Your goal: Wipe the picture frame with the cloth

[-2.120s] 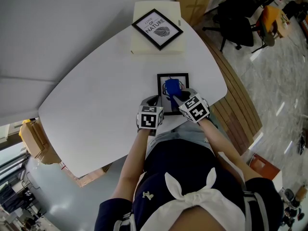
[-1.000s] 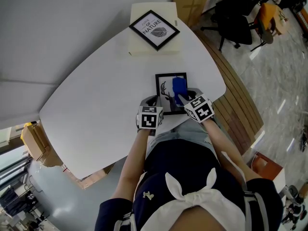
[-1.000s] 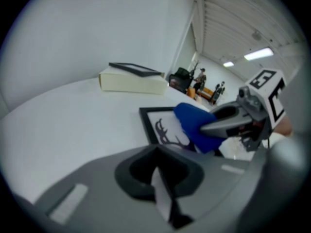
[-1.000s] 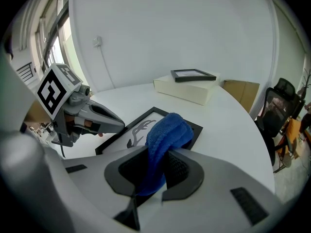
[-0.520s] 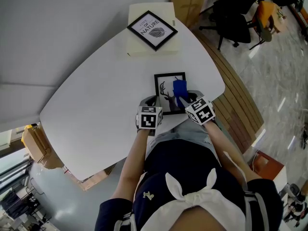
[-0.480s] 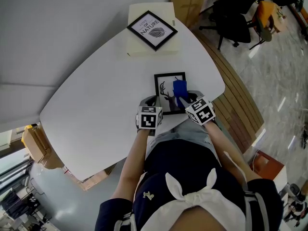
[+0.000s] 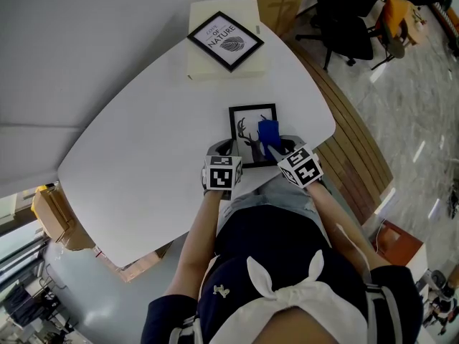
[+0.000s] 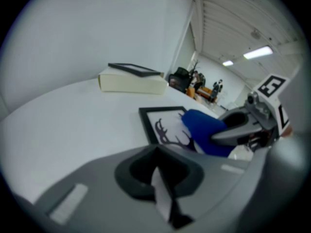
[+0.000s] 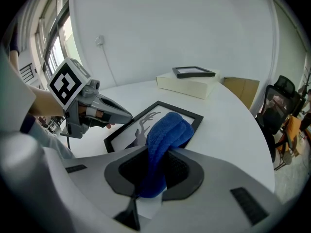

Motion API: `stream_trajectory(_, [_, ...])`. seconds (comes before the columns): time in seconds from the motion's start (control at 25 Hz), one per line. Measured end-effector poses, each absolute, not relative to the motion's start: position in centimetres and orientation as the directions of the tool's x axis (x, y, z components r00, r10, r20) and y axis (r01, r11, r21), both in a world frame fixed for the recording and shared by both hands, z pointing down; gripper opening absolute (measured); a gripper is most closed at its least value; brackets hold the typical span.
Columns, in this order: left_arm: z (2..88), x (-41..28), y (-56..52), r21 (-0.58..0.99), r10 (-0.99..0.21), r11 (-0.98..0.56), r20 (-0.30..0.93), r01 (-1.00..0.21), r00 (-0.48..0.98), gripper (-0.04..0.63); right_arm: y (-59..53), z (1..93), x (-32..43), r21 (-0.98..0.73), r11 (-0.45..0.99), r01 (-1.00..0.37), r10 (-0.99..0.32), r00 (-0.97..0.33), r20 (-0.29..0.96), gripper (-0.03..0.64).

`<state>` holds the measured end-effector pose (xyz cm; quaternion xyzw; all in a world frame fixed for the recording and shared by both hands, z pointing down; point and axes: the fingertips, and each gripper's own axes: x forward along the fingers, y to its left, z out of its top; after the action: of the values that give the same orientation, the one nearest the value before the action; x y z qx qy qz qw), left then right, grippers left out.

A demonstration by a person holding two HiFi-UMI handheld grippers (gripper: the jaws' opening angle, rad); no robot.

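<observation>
Right gripper: jaws clamped on a folded blue terry cloth, which projects forward from between them and rests on the black-framed stag-silhouette picture lying flat directly ahead of the jaws. Left gripper: jaws together, nothing between them; its tip sits just beside the near left edge of the picture, with the cloth to its right. Both grippers work over the near edge of the white rounded table. Well beyond both grippers, a second black-framed leaf print lies on a cream rectangular box.
</observation>
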<state>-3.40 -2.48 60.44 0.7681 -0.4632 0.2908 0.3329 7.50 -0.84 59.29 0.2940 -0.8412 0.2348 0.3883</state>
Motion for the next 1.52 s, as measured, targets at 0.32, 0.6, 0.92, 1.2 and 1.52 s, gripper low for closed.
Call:
stream_trajectory(0.32, [60.4, -3.4, -2.4, 0.243, -0.520, -0.347, 0.754, -0.906, 0.401, 0.002, 0.2, 59.2, 7.7, -0.197, 0.714, -0.672, -0.290, -0.539, 0.791, 0.064])
stream_trajectory(0.6, [60.4, -3.5, -2.4, 0.249, -0.517, -0.344, 0.755, -0.905, 0.404, 0.002, 0.6, 59.3, 7.7, -0.224, 0.703, -0.675, -0.278, -0.551, 0.787, 0.064])
stream_trajectory(0.92, [60.2, -3.5, -2.4, 0.251, -0.517, -0.345, 0.753, -0.904, 0.407, 0.002, 0.9, 59.6, 6.8, -0.288, 0.663, -0.691, -0.267, -0.578, 0.771, 0.064])
stream_trajectory(1.2, [60.3, -3.5, -2.4, 0.251, -0.518, -0.345, 0.752, -0.904, 0.407, 0.002, 1.0, 60.0, 6.4, -0.309, 0.651, -0.693, -0.262, -0.588, 0.765, 0.064])
stream_trajectory(1.52, [60.4, -3.4, -2.4, 0.261, -0.518, -0.341, 0.749, -0.903, 0.413, 0.002, 1.2, 60.1, 5.6, -0.302, 0.667, -0.681, -0.248, -0.585, 0.772, 0.064])
